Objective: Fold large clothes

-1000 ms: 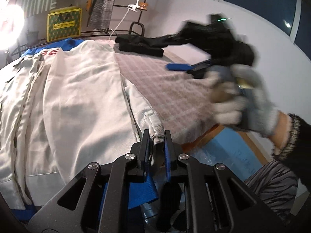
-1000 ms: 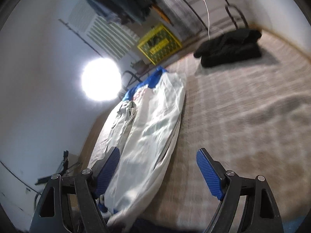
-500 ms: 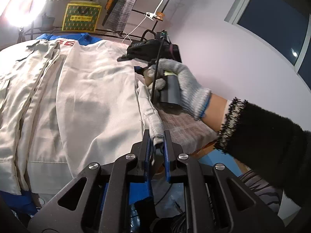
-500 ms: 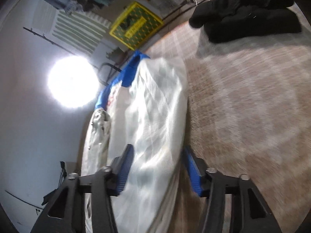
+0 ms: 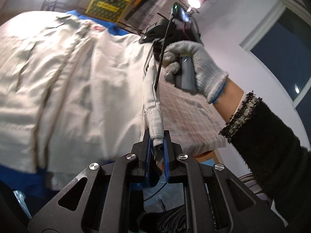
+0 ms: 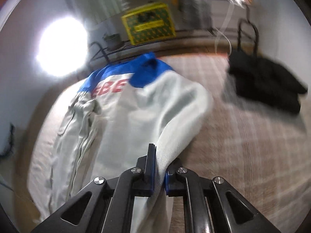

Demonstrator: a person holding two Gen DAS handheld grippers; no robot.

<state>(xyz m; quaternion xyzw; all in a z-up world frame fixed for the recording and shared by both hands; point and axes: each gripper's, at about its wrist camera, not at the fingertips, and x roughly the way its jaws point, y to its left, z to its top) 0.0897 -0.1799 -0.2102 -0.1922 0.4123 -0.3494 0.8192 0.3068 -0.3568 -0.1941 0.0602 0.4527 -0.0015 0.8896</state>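
- Checked bedcover in beige and white spreads under everything, with pale walls, a bright round lamp and a dark window around it.
- Nearest in the left wrist view, the left gripper is clenched on the ribbed cuff of the jacket's sleeve; the cuff stands up from between the blue pads.
- Just beyond those jaws the sleeve runs straight ahead, a taut cream strip lifted off the cover.
- To the left of the left jaws, the body of the white jacket lies spread flat, with blue fabric at its near hem and far collar.
- Ahead and to the right of the same jaws, a gloved hand grips the handle of the other tool; a black fuzzy sleeve covers the forearm.
- In the right wrist view, the right gripper has just been closing and now pinches a fold of the white jacket's cloth, which rises from between the jaws and drapes ahead.
- Farther ahead of the right jaws, the blue collar and red lettering show.
- Well off to the right of them, a dark folded garment rests on the cover.
- Farthest back, a yellow crate stands by the wall.
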